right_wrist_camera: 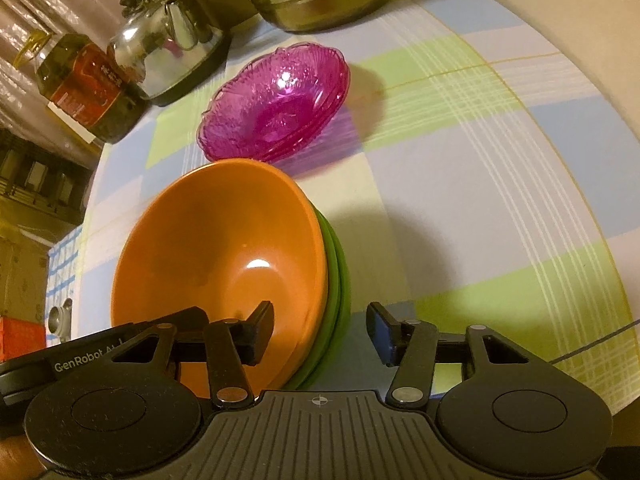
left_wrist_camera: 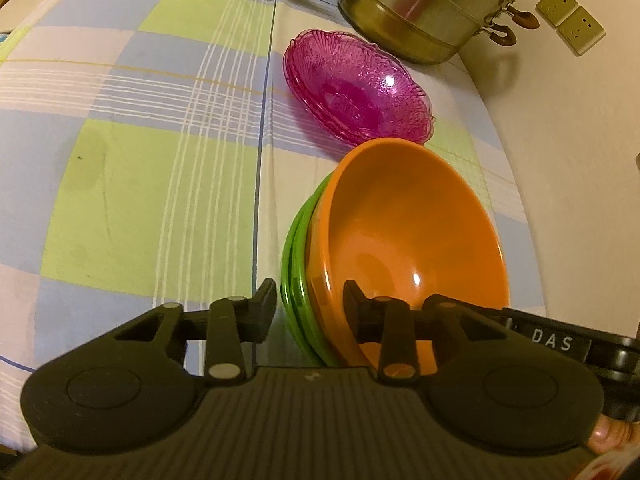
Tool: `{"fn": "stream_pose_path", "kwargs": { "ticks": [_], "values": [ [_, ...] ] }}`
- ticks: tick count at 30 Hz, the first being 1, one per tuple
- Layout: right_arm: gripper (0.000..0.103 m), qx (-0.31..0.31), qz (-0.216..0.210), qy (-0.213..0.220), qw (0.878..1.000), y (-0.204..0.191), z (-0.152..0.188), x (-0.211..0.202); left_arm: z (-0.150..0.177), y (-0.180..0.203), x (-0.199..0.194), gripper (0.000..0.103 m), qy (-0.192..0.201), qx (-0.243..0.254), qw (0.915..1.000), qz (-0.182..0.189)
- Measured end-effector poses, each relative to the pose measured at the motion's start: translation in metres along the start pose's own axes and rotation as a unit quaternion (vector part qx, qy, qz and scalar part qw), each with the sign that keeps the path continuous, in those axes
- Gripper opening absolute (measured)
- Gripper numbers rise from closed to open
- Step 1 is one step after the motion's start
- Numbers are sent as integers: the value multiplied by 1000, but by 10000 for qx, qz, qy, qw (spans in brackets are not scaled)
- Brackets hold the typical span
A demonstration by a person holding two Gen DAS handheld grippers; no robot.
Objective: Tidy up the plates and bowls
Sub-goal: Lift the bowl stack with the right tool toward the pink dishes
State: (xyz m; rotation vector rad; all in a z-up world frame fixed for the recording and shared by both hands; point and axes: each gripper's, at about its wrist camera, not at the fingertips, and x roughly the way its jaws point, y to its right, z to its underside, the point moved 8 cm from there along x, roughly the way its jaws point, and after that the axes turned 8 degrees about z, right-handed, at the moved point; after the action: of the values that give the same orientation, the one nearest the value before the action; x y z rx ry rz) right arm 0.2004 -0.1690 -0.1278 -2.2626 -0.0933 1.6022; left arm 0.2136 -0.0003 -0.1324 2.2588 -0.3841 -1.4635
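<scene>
Left wrist view showed your left tool (left_wrist_camera: 310,308) straddling the near rim of the bowl stack, one finger outside the green bowls (left_wrist_camera: 294,264) and the other inside the orange bowl (left_wrist_camera: 404,224); its jaws stood at a narrow gap around the rims, with daylight visible beside the outer finger, so no firm clamp could be confirmed. Right wrist view showed your right tool (right_wrist_camera: 320,330) in the mirrored posture on the opposite side: one finger inside the orange bowl (right_wrist_camera: 224,240), the other outside the green bowls (right_wrist_camera: 338,280), jaws at a moderate gap with a clear space between the outer pad and the green rim. In my judgement you placed both tools this way so that the nested stack could be pinched at two opposite points and carried level, as one hold on a single rim would let it tilt. The orange bowl sat nested on top of the green ones, and the stack rested on the checked cloth (left_wrist_camera: 132,184) covering the surface. The pink glass dishes (right_wrist_camera: 276,104) lay just beyond the stack, stacked on each other, very close to the orange rim, and appeared already sorted. A steel steamer pot (left_wrist_camera: 424,8), a kettle (right_wrist_camera: 168,52) and an oil bottle (right_wrist_camera: 84,88) stood at the far edge, clear of the work. Neither hold appeared complete.
</scene>
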Motion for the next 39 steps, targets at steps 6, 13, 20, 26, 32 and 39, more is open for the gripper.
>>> {"fn": "stream_pose_path", "kwargs": {
  "ticks": [6, 13, 20, 26, 32, 39],
  "values": [
    [38, -23, 28, -39, 10000, -2, 3, 2, 1, 0, 0, 28, 7, 66, 10000, -50],
    [33, -98, 103, -58, 9999, -3, 5, 4, 1, 1, -1, 28, 9, 123, 9999, -112],
    [31, -129, 140, -15, 9998, -3, 7, 3, 5, 3, -2, 28, -4, 151, 9997, -173],
    [30, -125, 143, -29, 9998, -1, 12, 0, 13, 3, -6, 28, -31, 175, 9996, -200],
    [30, -101, 166, -40, 9998, 4, 21, -7, 23, 8, -8, 28, -45, 219, 9995, -214],
    [29, -85, 190, -60, 9998, 12, 30, -14, 37, 17, -11, 28, -87, 283, 9993, -245]
  ]
}}
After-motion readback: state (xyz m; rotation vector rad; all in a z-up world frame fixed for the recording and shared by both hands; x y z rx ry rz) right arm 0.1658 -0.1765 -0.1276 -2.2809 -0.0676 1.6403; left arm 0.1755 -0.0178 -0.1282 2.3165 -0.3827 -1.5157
